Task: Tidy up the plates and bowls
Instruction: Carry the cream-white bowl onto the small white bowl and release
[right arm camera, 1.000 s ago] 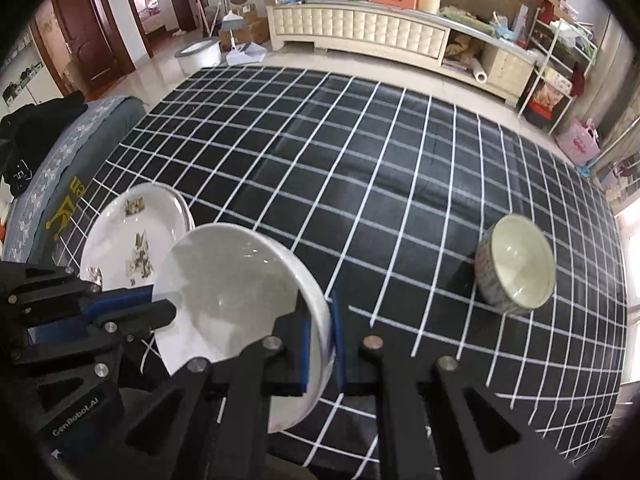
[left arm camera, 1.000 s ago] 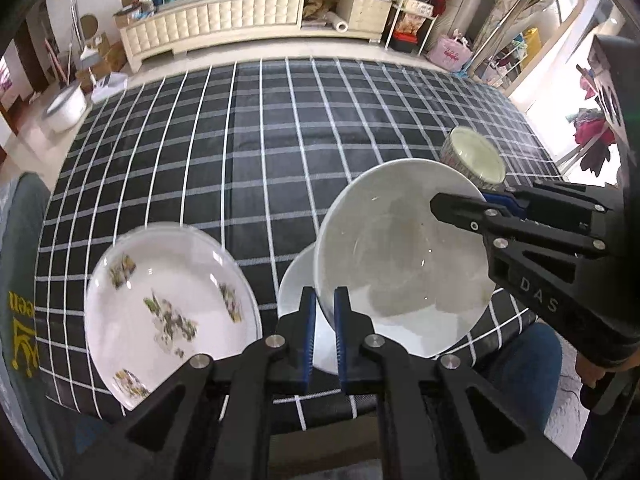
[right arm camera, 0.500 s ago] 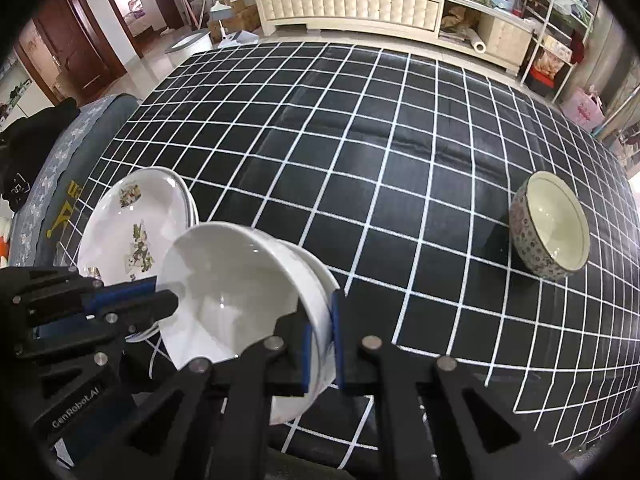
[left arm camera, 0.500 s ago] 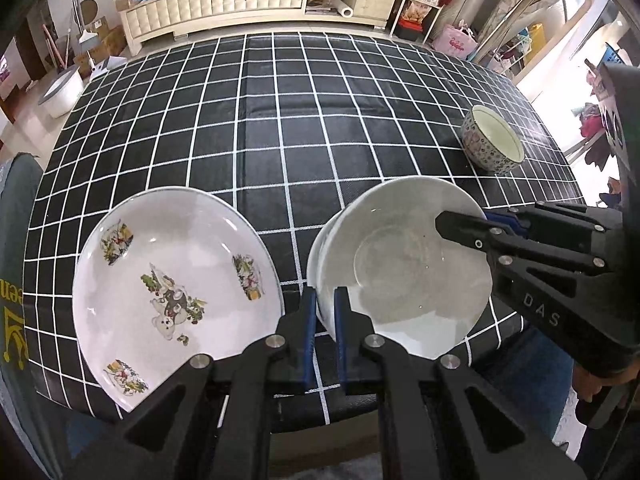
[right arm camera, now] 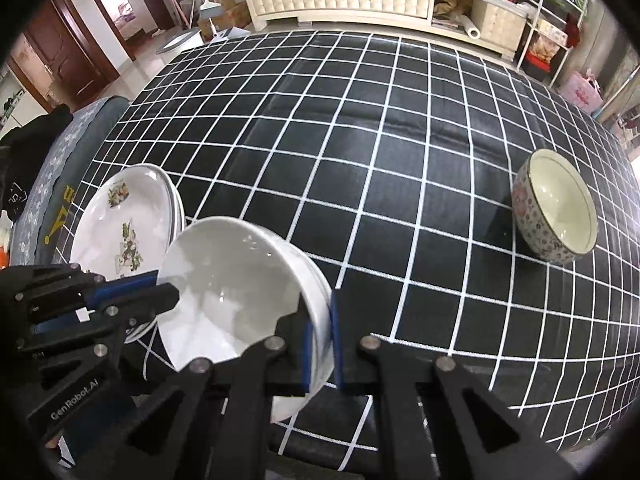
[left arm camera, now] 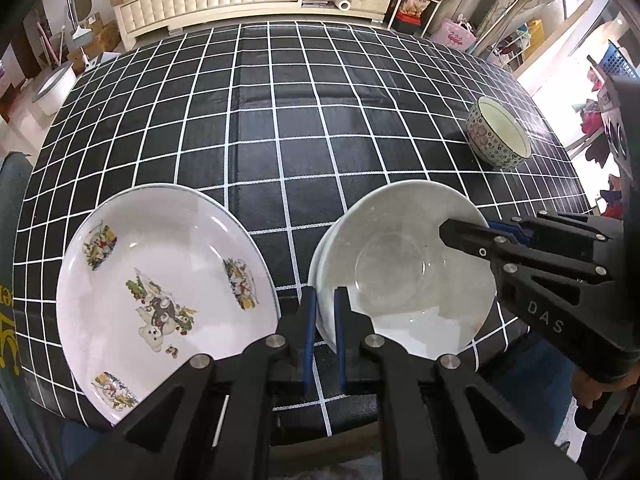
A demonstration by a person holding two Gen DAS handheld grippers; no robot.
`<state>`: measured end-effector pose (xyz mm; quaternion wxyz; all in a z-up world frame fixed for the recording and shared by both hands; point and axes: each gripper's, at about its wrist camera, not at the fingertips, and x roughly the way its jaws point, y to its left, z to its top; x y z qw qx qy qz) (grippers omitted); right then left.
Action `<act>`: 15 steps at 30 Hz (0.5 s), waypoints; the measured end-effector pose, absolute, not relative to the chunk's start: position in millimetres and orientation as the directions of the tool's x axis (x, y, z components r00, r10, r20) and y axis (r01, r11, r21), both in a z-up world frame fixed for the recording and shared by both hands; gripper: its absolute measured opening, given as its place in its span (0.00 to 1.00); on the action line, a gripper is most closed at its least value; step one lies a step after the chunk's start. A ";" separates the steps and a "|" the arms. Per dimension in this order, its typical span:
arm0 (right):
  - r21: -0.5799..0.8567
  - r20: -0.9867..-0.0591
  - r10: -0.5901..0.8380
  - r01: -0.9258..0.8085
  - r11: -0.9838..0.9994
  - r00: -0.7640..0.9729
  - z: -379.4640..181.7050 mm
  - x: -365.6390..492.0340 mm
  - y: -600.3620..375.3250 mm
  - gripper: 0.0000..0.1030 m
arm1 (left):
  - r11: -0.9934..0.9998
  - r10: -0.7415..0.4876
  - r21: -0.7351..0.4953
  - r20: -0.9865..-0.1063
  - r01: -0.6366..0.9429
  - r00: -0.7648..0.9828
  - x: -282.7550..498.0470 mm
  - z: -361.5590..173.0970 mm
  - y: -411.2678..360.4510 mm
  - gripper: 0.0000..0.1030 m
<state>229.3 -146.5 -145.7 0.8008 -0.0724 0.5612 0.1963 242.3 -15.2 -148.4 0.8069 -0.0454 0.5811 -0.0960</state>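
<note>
Both tongs pinch one white bowl's rim: left tongs (left arm camera: 322, 312) at its 7 o'clock edge, right tongs (right arm camera: 319, 350) opposite. That white bowl (left arm camera: 400, 276) sits in a second white bowl on the checked desk (left arm camera: 280, 128). At its 9 o'clock lies a cartoon-print plate (left arm camera: 160, 276); a floral bowl (left arm camera: 500, 140) stands well apart at 1 o'clock.

White bowl (left arm camera: 404, 276): lower than a second ago, levelled, nested on the white dish beneath.
Both tongs: lowered with it.
</note>
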 end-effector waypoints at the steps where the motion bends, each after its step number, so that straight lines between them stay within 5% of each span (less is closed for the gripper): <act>1: 0.102 -0.928 0.231 -0.397 0.912 0.292 -145.8 229.6 -145.9 0.11 | 0.977 -0.209 -0.186 -0.928 0.102 0.307 242.4 -148.3 -15.0 0.07; 15: 0.089 -0.940 0.206 -0.386 0.918 0.274 -142.8 230.9 -143.0 0.12 | 0.977 -0.213 -0.195 -0.917 0.087 0.338 239.9 -140.3 -9.6 0.07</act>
